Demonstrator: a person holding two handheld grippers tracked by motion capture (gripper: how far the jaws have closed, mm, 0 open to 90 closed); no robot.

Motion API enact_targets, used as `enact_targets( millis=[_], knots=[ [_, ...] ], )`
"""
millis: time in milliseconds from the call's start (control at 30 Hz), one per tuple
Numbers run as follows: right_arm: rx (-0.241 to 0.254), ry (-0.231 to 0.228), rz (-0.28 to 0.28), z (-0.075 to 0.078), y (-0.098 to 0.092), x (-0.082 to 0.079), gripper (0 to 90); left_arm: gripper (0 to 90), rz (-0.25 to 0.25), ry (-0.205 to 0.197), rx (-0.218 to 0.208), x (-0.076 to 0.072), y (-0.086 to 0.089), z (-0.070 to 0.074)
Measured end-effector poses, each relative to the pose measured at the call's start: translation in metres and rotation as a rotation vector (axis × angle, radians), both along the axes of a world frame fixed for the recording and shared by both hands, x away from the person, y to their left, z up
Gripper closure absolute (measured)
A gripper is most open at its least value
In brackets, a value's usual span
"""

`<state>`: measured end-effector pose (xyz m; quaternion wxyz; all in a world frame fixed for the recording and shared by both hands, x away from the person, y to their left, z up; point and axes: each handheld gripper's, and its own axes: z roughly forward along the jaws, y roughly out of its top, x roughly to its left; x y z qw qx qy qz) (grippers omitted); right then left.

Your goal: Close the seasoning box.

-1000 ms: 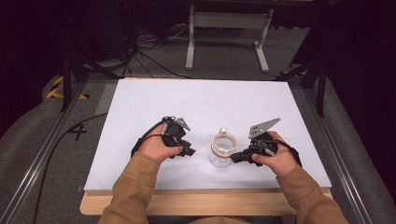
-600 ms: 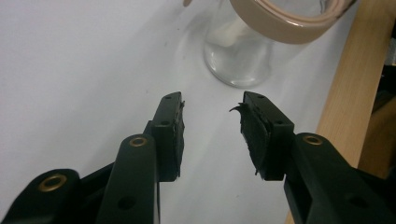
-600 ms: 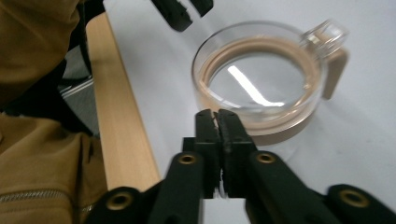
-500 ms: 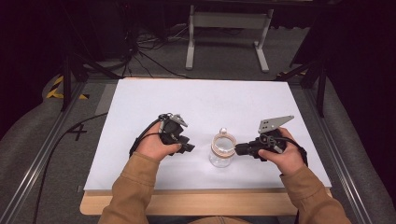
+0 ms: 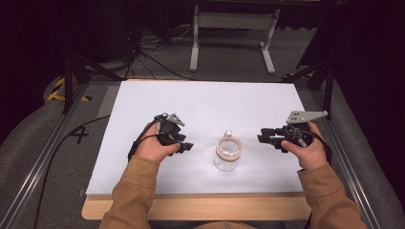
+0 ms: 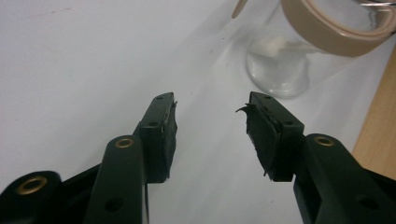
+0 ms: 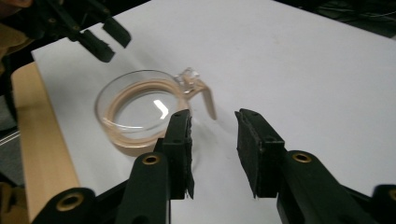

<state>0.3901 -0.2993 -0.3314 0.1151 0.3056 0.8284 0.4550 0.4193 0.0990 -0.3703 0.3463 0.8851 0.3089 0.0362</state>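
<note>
Upright glass jar [image 5: 228, 153] (mouth up), between 2 parted grippers

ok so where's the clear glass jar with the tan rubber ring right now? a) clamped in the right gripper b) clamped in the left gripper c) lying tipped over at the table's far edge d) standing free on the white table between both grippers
d: the clear glass jar with the tan rubber ring stands upright on the white table, with the left gripper and right gripper open on either side, neither touching it.

Clear glossy glass jar [image 5: 227, 155], matt white tabletop [image 5: 210, 102] with pale wood edge, worn black rubber-padded jaws.
</note>
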Motion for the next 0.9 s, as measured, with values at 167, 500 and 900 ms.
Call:
enact_targets(
  millis=[167, 500, 900],
  knots=[
    [-0.043, -0.02, -0.097, -0.003, -0.027, 0.01, 57.9, 49.8, 0.043, -0.013, 0.023, 0.006, 0.008, -0.008],
    [-0.14, 0.005, -0.207, -0.034, -0.059, 0.034, 48.1, 45.7, 0.104, -0.007, 0.014, 0.02, 0.022, -0.03],
    [-0.2, 0.06, -0.21, -0.084, -0.071, 0.056, 46.7, 42.1, 0.151, 0.008, 0.045, 0.031, 0.033, -0.052]
  ],
)
